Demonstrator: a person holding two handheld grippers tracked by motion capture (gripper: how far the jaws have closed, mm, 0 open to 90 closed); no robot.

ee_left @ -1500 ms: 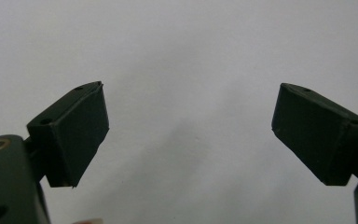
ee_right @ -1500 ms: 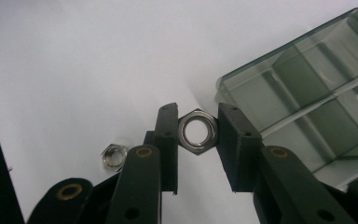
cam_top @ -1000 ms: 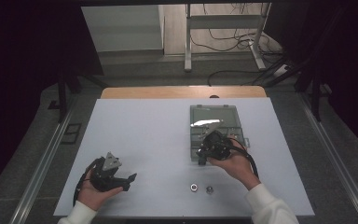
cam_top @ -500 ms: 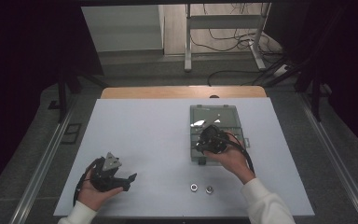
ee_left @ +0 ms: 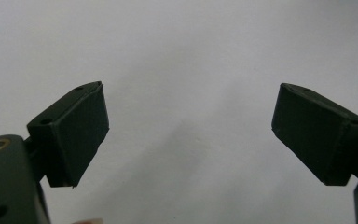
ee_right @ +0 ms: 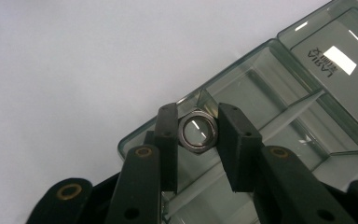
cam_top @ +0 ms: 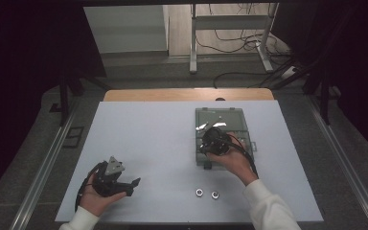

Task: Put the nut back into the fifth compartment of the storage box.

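My right gripper (ee_right: 193, 133) was clamped on a small hexagonal steel nut (ee_right: 196, 131), one pad against each opposite flat, the bore facing the camera. In the right gripper view the nut hung above the near corner compartment of the clear, grey-tinted plastic organiser box (ee_right: 279, 84); whether it was touching the compartment wall I could not tell. In the high view the same gripper (cam_top: 214, 142) stood over the front part of that box (cam_top: 220, 115), on the white table surface (cam_top: 148, 134). My left gripper (ee_left: 189, 135) rested well apart at the table's near left, jaws spread wide with nothing between them, lying in my left hand (cam_top: 98, 194). Two further small steel nuts (cam_top: 206, 193) lay just beside each other on the table, near the box's front edge. Risks noted: the grip rested on two narrow flats only, so a slight twist could spin the nut out of the pads; a release made too close to the divider could send it onto the rim and off onto the table, or into the neighbouring compartment; a gripper lowered carelessly could nudge the light, unsecured box.
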